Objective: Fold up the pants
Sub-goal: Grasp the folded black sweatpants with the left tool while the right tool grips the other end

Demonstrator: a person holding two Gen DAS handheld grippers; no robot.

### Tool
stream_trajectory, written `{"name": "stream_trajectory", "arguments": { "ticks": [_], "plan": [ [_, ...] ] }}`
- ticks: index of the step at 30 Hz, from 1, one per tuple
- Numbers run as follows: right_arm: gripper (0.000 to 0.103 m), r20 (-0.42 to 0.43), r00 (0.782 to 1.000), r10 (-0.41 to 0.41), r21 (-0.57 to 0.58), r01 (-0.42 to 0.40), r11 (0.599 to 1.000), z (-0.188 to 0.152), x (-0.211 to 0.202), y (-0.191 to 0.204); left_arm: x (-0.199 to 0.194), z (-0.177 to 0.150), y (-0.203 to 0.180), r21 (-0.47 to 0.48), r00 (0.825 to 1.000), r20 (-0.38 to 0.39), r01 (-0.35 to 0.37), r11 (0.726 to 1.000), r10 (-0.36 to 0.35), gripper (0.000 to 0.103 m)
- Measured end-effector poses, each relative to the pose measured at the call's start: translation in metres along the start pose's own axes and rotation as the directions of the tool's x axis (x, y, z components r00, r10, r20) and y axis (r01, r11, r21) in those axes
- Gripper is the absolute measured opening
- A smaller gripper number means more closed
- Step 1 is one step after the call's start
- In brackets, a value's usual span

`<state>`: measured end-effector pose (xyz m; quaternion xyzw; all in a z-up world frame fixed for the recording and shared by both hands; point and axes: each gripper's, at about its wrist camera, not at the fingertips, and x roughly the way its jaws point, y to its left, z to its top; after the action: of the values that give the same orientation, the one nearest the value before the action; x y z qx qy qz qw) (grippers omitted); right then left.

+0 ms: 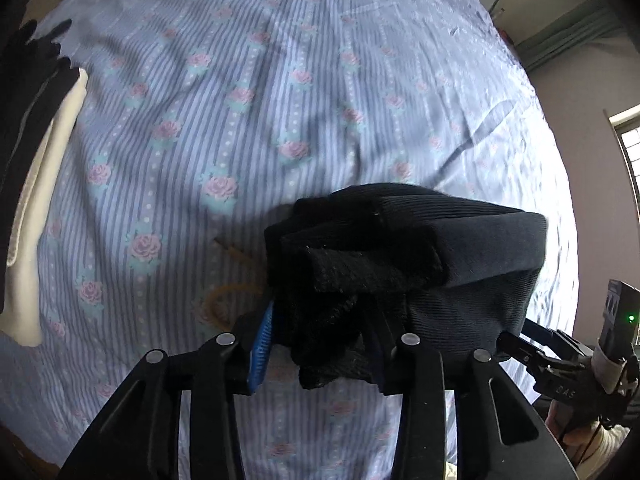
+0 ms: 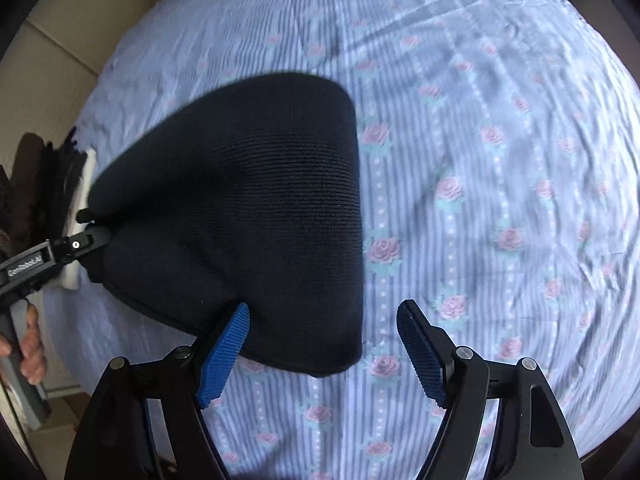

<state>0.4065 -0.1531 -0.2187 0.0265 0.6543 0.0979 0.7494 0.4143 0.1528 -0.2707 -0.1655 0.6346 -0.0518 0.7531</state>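
Clamping black pants (image 1: 404, 256), left tongs (image 1: 320, 344); right tongs (image 2: 324, 344) wide apart.

Bed under my cameras, with what lies on it

I see a bed (image 1: 248, 92) covered in a blue striped sheet with pink roses, wrinkled all over; the folded black pants (image 2: 256, 208) rest on it, and a white cloth (image 1: 44, 184) with a dark garment (image 1: 28, 92) lies at its edge.

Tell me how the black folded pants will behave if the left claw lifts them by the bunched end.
Likely floppy: the pants are soft ribbed knit, bunched in the left claw, so loose layers would probably sag and unfold. Probably not slippery, given the textured fabric. The open right claw gives no support.
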Motion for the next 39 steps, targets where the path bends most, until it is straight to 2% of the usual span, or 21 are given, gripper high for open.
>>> {"name": "stream_trajectory", "arguments": {
  "ticks": [3, 7, 9, 11, 14, 16, 17, 19, 22, 26, 30, 35, 39],
  "plan": [
    [0.077, -0.010, 1.000, -0.001, -0.013, 0.001, 1.000, 0.006, 0.015, -0.001, 0.008, 0.000, 0.010, -0.028, 1.000, -0.015, 0.011, 1.000, -0.012, 0.047],
    [0.084, -0.033, 0.999, 0.005, -0.011, -0.005, 1.000, 0.015, 0.024, -0.006, 0.014, 0.004, 0.013, -0.054, 1.000, -0.024, 0.006, 0.999, -0.007, 0.055],
    [0.084, -0.048, 0.999, 0.009, -0.010, -0.010, 1.000, 0.016, 0.019, -0.006, 0.011, 0.005, 0.010, -0.042, 0.999, -0.027, -0.020, 0.999, 0.019, 0.062],
    [0.084, -0.037, 0.999, 0.016, -0.019, -0.017, 1.000, 0.016, 0.008, -0.004, 0.002, 0.004, 0.006, -0.023, 0.999, -0.024, -0.030, 0.999, 0.030, 0.063],
    [0.084, 0.008, 0.997, 0.071, -0.032, -0.071, 0.997, 0.012, -0.020, 0.003, -0.026, -0.001, -0.005, 0.023, 0.999, 0.023, -0.026, 0.999, 0.026, 0.062],
    [0.084, 0.076, 0.992, 0.102, -0.039, -0.100, 0.994, 0.013, -0.041, 0.007, -0.044, -0.004, -0.010, 0.055, 0.998, 0.060, -0.029, 0.998, 0.026, 0.069],
    [0.084, 0.107, 0.989, 0.106, -0.034, -0.103, 0.994, 0.015, -0.048, 0.007, -0.054, -0.004, -0.012, 0.059, 0.997, 0.080, -0.018, 0.998, 0.013, 0.069],
    [0.084, 0.163, 0.979, 0.123, 0.002, -0.125, 0.992, 0.024, -0.056, 0.003, -0.061, -0.003, -0.016, 0.059, 0.995, 0.099, -0.001, 0.998, -0.005, 0.071],
    [0.084, 0.164, 0.979, 0.120, 0.052, -0.130, 0.990, 0.042, -0.048, -0.008, -0.053, 0.001, -0.024, 0.060, 0.995, 0.093, 0.034, 0.998, -0.039, 0.074],
    [0.084, 0.118, 0.984, 0.133, 0.105, -0.145, 0.984, 0.054, -0.032, -0.026, -0.022, 0.007, -0.024, -0.030, 0.996, 0.036, 0.084, 0.996, -0.083, 0.074],
    [0.084, 0.086, 0.989, 0.120, 0.144, -0.131, 0.981, 0.047, -0.016, -0.033, -0.006, 0.010, -0.007, -0.152, 0.989, 0.038, 0.150, 0.977, -0.146, 0.074],
    [0.084, 0.032, 0.994, 0.104, 0.136, -0.107, 0.985, 0.048, 0.010, -0.031, 0.019, 0.013, 0.010, -0.209, 0.994, 0.003, 0.107, 0.972, -0.109, 0.077],
    [0.084, 0.015, 0.995, 0.098, 0.109, -0.099, 0.989, 0.053, 0.023, -0.021, 0.035, 0.007, 0.026, -0.294, 0.981, 0.000, 0.185, 0.938, -0.193, 0.082]
  ]
}}
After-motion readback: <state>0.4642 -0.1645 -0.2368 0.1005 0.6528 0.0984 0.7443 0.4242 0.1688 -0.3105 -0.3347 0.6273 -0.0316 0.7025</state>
